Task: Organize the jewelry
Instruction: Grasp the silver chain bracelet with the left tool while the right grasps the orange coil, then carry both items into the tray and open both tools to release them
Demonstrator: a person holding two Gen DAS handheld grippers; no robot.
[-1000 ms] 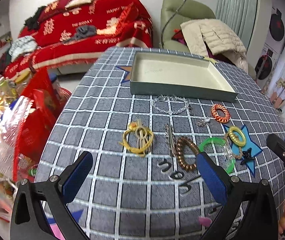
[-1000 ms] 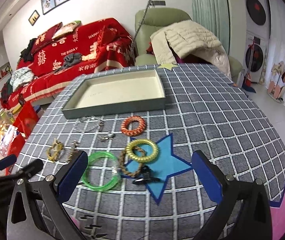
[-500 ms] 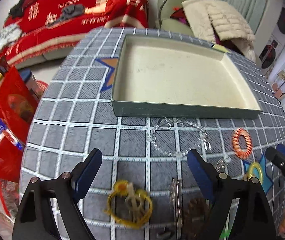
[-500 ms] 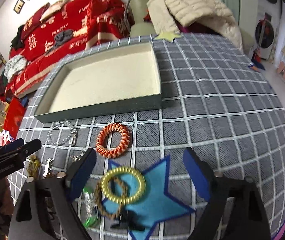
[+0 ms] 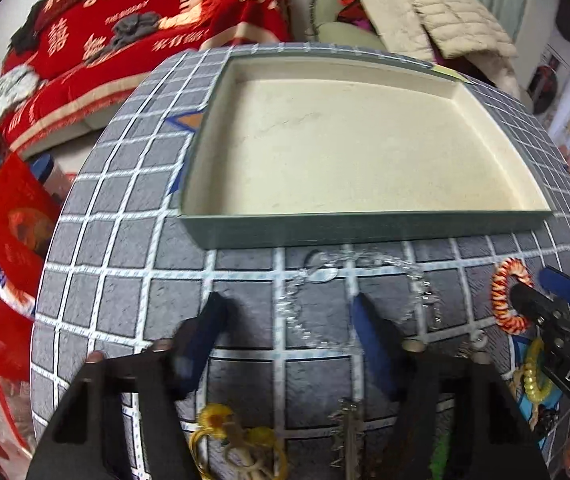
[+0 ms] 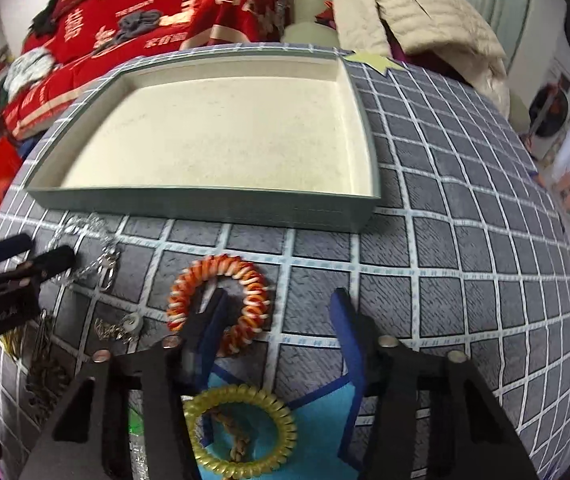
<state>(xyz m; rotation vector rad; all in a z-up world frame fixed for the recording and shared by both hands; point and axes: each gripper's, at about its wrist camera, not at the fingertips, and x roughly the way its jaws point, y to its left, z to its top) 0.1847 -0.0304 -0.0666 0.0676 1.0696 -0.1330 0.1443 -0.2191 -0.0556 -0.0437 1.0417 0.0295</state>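
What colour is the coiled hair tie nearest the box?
Orange and white coiled hair tie, clearest in the right wrist view.

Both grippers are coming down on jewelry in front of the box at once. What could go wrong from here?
1. The left gripper is closing over only part of the thin silver chain bracelet; it may snag or slip out.
2. The right gripper is closing with one finger inside the orange-and-white spiral hair tie, so it could pinch just one side, leaving the tie dangling.
3. The grippers work close together and might collide.
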